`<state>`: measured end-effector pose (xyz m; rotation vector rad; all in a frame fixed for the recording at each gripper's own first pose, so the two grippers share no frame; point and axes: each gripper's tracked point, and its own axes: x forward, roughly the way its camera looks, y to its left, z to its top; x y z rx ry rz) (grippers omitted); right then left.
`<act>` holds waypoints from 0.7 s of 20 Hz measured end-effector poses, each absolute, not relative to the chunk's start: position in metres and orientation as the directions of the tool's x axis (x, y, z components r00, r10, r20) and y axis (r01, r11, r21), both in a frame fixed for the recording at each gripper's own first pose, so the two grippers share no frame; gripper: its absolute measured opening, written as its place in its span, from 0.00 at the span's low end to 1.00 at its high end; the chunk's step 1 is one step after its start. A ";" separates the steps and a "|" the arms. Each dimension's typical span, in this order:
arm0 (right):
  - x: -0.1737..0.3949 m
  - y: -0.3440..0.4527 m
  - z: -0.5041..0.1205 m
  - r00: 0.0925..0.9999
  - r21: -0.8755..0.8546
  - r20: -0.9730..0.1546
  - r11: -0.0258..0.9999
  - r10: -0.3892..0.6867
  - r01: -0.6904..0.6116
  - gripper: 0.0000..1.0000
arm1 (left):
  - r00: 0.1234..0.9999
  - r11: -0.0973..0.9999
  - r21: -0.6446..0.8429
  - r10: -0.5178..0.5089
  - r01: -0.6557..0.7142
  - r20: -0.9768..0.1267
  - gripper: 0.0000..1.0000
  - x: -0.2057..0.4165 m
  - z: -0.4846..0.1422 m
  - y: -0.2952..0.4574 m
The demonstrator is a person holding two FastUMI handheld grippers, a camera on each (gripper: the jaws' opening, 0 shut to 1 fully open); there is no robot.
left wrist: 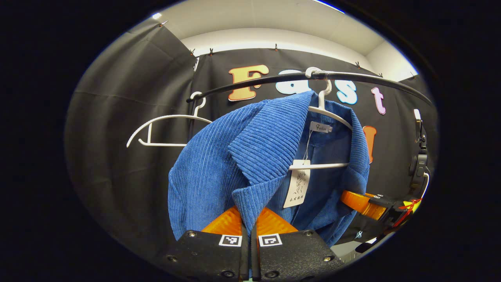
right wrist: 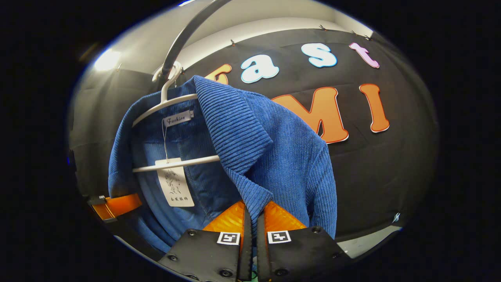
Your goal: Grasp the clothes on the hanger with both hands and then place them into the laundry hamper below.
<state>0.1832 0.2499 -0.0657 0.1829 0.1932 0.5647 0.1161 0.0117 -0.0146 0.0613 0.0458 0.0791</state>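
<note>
A blue corduroy jacket (left wrist: 219, 164) on a white hanger (left wrist: 327, 113) is pinched at its lapels by the left tool (left wrist: 249, 225) and right tool (right wrist: 253, 217); a black rail (left wrist: 274, 80) is seen overhead.

- I am seeing a neck label (left wrist: 321, 127) inside the jacket (left wrist: 219, 168), carrying one short word in script.
- A paper tag (left wrist: 296, 184) is hanging below it, its print too small for me to read.
- Square coded markers (left wrist: 230, 240) are sitting on my left gripper (left wrist: 249, 219) and right gripper (right wrist: 251, 213).

On the curved black rail (left wrist: 274, 80) hang two white plastic hangers (left wrist: 164, 129), one blue corduroy jacket (left wrist: 219, 168) bearing one paper tag (left wrist: 296, 184).
</note>
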 end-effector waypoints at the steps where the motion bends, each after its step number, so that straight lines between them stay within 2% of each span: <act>1: 0.180 0.247 -0.064 0.827 0.269 -0.126 0.822 0.547 -0.502 0.12 | 0.997 0.997 0.059 0.061 -0.059 -0.048 0.03 0.114 -0.013 0.014; 2: 0.174 0.246 -0.061 0.823 0.315 -0.119 0.808 0.555 -0.498 0.12 | 0.998 0.998 0.046 0.040 -0.038 -0.049 0.03 0.110 -0.012 0.016; 3: 0.172 0.243 -0.060 0.822 0.353 -0.110 0.796 0.558 -0.493 0.19 | 0.999 0.999 0.030 0.017 -0.016 -0.049 0.03 0.109 -0.010 0.016; 4: 0.171 0.236 -0.059 0.826 0.385 -0.105 0.789 0.554 -0.480 0.19 | 0.999 1.000 0.019 -0.005 0.006 -0.053 0.02 0.109 -0.010 0.015; 5: 0.169 0.230 -0.056 0.830 0.411 -0.093 0.781 0.549 -0.471 0.12 | 0.998 0.999 0.014 -0.028 0.029 -0.054 0.03 0.109 -0.009 0.015; 7: 0.170 0.221 -0.052 0.844 0.445 -0.078 0.776 0.531 -0.447 0.12 | 0.996 0.997 0.011 -0.070 0.070 -0.056 0.03 0.106 -0.006 0.017; 8: 0.172 0.221 -0.051 0.845 0.462 -0.076 0.770 0.529 -0.440 0.07 | 0.995 0.997 0.006 -0.083 0.083 -0.061 0.03 0.104 -0.005 0.017; 11: 0.167 0.220 -0.038 0.835 0.516 -0.042 0.728 0.548 -0.452 0.07 | 0.985 0.989 -0.025 -0.148 0.147 -0.086 0.01 0.097 0.000 0.015; 14: 0.160 0.212 -0.029 0.808 0.616 -0.015 0.642 0.589 -0.456 0.07 | 0.983 0.985 -0.026 -0.173 0.172 -0.065 0.01 0.090 0.014 0.023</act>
